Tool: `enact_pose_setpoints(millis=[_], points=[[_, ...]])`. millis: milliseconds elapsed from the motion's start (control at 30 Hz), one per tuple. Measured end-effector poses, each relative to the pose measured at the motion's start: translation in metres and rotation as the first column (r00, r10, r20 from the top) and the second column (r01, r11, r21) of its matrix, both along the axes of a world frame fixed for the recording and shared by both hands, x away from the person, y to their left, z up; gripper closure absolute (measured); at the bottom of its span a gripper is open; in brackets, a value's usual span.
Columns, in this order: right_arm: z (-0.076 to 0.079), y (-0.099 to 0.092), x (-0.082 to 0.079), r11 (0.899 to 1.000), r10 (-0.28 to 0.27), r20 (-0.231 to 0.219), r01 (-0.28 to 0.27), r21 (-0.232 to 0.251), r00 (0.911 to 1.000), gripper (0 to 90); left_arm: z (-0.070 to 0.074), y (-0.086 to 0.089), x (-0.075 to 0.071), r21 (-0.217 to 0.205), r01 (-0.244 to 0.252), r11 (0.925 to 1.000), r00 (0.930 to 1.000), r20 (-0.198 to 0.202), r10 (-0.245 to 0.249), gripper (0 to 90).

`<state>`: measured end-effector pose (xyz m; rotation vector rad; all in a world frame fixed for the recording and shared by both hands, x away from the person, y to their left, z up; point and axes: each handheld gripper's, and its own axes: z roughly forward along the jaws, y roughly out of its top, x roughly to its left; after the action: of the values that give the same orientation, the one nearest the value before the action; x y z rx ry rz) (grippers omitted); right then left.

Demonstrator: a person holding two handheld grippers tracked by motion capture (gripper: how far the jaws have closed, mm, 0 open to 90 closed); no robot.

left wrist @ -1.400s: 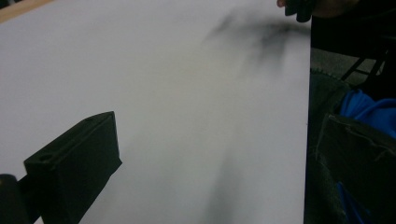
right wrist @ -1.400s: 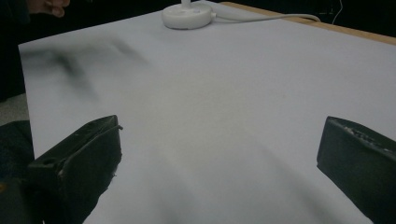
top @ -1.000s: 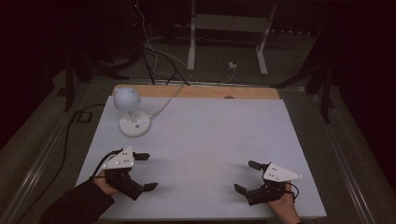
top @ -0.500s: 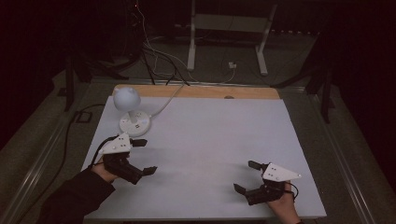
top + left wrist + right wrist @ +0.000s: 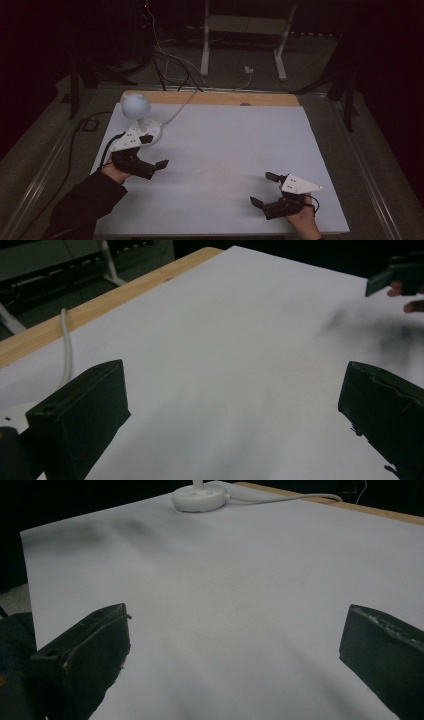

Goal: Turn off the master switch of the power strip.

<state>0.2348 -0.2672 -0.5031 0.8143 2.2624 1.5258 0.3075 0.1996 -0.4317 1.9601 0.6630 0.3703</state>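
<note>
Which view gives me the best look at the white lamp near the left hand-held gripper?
The high view: it shows the lamp whole, round head, stem and disc base, right beside the left hand-held gripper. The right gripper view catches just its base and cord at the far edge. The left gripper view shows part of its cord.

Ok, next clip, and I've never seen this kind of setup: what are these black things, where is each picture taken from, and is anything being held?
A person holds a two-jaw tool in each hand: the left gripper and the right gripper. The high view looks down from above the person's side. The other two come from a camera riding on each gripper, looking along its black jaws. On the white table stands a small white desk lamp with a round base and a cable. Both grippers are open and hold nothing.
</note>
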Motion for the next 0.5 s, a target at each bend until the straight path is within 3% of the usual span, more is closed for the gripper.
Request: enact_pose_setpoints(millis=[200,300,500], points=[[0.001,0.000,0.000,1.000,0.001,0.002,-0.001,0.002,1.0000,0.0,-0.004,-0.001,0.016,-0.005,-0.106,0.9943,0.9943,0.002,0.106,0.1],[0.001,0.000,0.000,1.000,0.000,0.005,0.000,0.004,1.0000,0.0,-0.007,-0.001,0.021,0.002,-0.130,0.9916,0.9916,0.006,0.130,0.2],[0.001,-0.001,0.000,1.000,0.000,0.002,0.000,0.007,1.0000,0.0,-0.016,0.000,0.035,-0.006,-0.205,0.9786,0.9786,0.013,0.206,0.2]])
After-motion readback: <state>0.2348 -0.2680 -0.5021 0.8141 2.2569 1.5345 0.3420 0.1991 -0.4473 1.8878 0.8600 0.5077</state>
